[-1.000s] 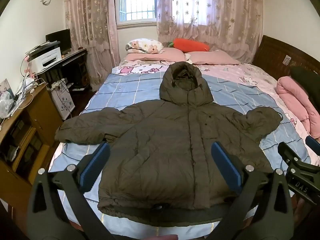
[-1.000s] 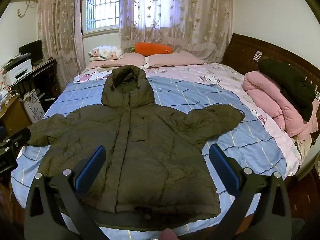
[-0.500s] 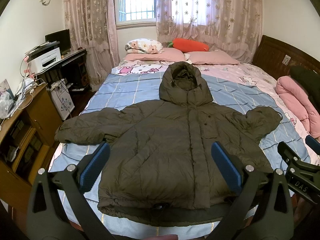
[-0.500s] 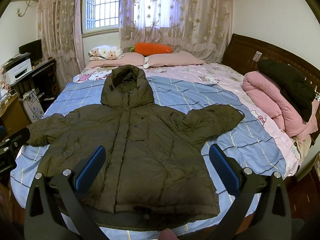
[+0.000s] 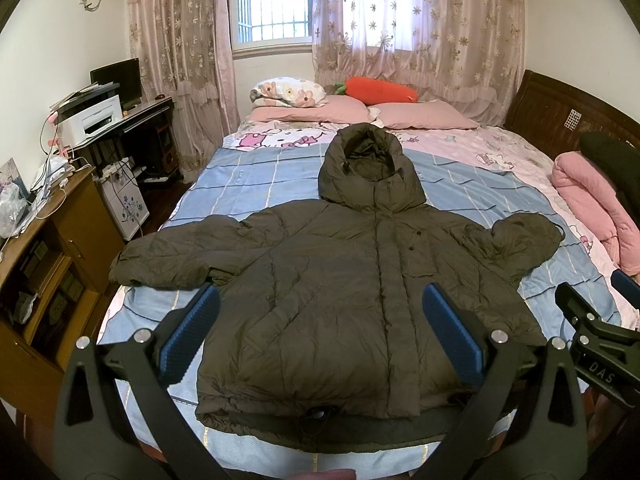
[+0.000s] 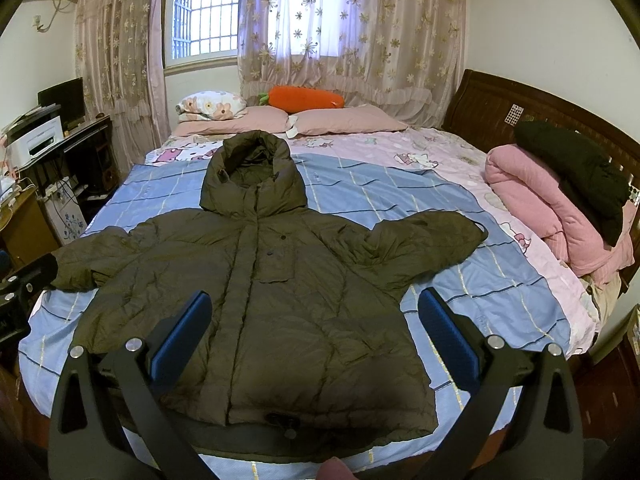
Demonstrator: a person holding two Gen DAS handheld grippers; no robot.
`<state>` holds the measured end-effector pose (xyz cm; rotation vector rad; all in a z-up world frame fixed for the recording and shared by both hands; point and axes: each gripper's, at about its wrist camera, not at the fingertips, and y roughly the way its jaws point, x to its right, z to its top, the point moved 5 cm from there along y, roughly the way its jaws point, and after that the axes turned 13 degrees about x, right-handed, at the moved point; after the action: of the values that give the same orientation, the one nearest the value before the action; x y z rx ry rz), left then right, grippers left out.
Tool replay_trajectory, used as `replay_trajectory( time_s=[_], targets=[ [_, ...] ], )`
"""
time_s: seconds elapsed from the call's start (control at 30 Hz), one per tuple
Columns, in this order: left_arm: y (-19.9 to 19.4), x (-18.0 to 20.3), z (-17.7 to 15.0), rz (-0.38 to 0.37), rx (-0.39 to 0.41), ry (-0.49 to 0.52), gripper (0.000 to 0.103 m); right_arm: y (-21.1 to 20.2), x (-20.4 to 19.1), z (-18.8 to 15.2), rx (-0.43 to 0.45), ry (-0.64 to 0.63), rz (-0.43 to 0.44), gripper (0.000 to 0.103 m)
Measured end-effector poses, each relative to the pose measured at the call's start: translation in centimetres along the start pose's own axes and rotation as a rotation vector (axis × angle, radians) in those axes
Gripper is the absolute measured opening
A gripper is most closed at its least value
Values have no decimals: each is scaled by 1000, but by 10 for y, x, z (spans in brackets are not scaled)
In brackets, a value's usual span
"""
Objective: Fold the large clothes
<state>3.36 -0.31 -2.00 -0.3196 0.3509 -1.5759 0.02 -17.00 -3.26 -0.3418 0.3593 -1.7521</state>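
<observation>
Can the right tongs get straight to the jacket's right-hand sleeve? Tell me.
Probably yes. The right tongs hang open above the olive puffer jacket, and its sleeve lies spread flat on the blue checked sheet with nothing over it.

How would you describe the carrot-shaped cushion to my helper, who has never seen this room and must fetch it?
Start at the bed and look to its far end under the curtained window. Behind the two plain pink pillows lies the cushion, next to a floral pillow. It is the only bright orange thing there, long and rounded, with a green tuft at its left end.
</observation>
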Motion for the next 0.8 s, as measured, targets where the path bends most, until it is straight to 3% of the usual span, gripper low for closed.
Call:
replay_trajectory(
  time_s=[0.8],
  targets=[
    [-1,0,-1,0,-4,2,101,1,1,0,3,-3,-1,102]
  ],
)
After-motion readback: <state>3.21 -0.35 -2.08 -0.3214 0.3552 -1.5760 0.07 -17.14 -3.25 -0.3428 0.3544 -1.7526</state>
